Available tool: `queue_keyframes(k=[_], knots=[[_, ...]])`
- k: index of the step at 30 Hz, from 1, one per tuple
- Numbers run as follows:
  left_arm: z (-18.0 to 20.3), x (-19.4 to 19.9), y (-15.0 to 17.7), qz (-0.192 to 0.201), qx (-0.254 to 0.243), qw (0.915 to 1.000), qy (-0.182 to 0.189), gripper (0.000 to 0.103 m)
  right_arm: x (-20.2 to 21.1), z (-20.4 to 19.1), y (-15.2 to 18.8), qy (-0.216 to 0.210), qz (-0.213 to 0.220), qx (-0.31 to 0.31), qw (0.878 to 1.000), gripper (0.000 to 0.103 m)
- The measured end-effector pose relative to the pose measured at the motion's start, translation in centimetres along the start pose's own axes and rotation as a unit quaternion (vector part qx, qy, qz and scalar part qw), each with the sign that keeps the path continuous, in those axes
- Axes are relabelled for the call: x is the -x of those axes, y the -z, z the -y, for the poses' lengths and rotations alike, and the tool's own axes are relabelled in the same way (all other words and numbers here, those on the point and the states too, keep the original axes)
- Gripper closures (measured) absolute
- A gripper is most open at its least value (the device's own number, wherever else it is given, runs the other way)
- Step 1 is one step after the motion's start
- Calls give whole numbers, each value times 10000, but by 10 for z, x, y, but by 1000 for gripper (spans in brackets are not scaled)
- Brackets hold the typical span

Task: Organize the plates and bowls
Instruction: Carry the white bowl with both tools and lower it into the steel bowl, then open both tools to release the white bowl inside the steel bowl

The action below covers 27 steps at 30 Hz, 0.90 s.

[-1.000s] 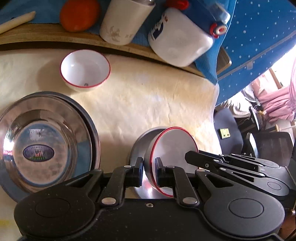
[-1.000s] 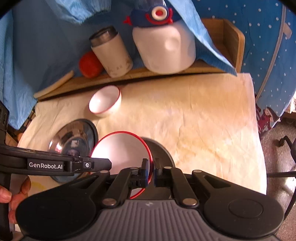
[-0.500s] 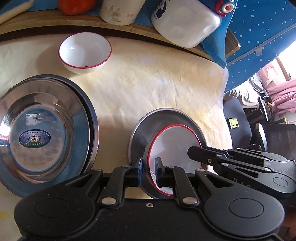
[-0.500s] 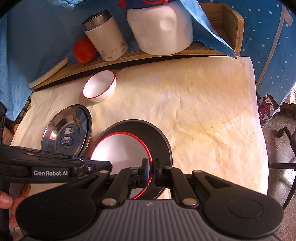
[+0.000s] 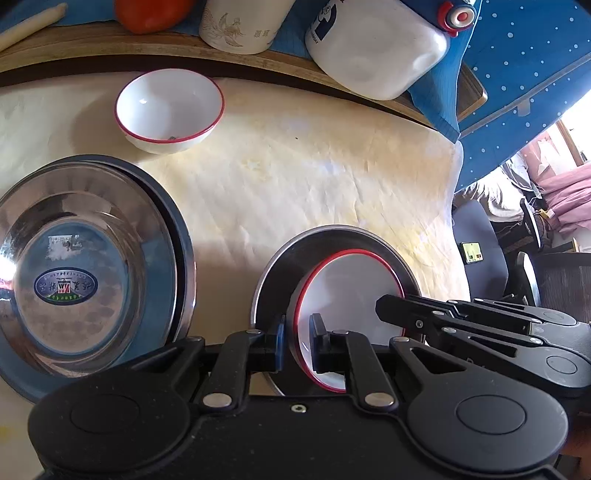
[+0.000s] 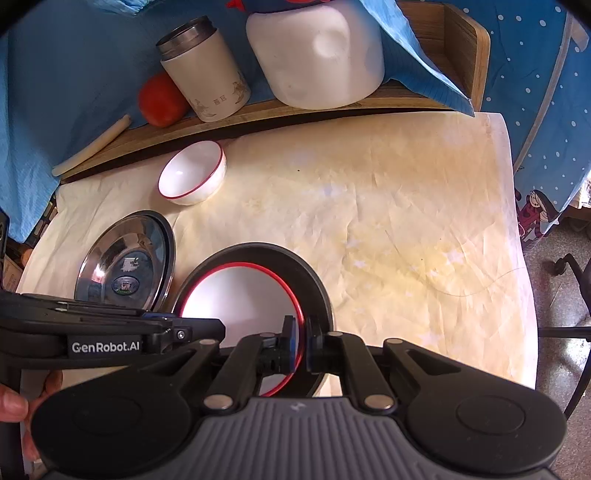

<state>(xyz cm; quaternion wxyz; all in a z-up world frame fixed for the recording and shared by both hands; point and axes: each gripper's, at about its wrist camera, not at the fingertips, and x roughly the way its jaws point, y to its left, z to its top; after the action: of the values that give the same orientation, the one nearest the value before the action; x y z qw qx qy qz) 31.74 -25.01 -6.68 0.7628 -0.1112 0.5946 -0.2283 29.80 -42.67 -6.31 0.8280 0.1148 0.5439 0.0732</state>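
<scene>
**Red-rimmed bowl going into the steel plate, both grippers on it**

We had the left gripper point(image 5: 295, 341) and the right gripper point(image 6: 301, 343) each pinched narrowly on opposite sides of the rim of the big red-rimmed bowl point(image 5: 351, 295), which sat inside the steel plate point(image 5: 280, 266) near us. Looked like the placing step. Our guess for doing it well: make sure the bowl was flat and centred in the plate, then open both sets of jaws evenly and back straight off so neither finger dragged the rim sideways.

The small red-rimmed bowl point(image 5: 168, 109) sat far left, well apart, and the stacked steel plates point(image 5: 88, 266) were just left of ours.

The left view showed the sticker in the stacked plates and office chairs point(image 5: 480, 240) off the table's right edge. The right view showed the whole cream tablecloth point(image 6: 388, 221), the thermos lid point(image 6: 186, 35) and the person's hand point(image 6: 14, 406) holding the left gripper.
</scene>
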Motion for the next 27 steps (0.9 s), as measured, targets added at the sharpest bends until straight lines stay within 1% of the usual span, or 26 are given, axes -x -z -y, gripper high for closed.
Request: queue_keyframes(k=[10, 14, 20, 22, 27], knots=[[0, -5, -2, -30, 28, 10000, 16, 90, -1, 4, -2, -27, 2, -73, 10000, 97], [1, -4, -2, -54, 20, 10000, -1, 89, -2, 4, -2, -72, -13, -85, 9999, 97], [0, -4, -3, -115, -1, 9999, -48, 87, -3, 1, -4, -134, -35, -28, 9999, 93], [-1, -4, -4, -157, 5, 9999, -39, 86, -3, 0, -5, -168, -53, -14, 9998, 91], [-1, -2, -5, -176, -39, 9998, 5, 81, -2, 0, -5, -235, -84, -27, 9997, 90]])
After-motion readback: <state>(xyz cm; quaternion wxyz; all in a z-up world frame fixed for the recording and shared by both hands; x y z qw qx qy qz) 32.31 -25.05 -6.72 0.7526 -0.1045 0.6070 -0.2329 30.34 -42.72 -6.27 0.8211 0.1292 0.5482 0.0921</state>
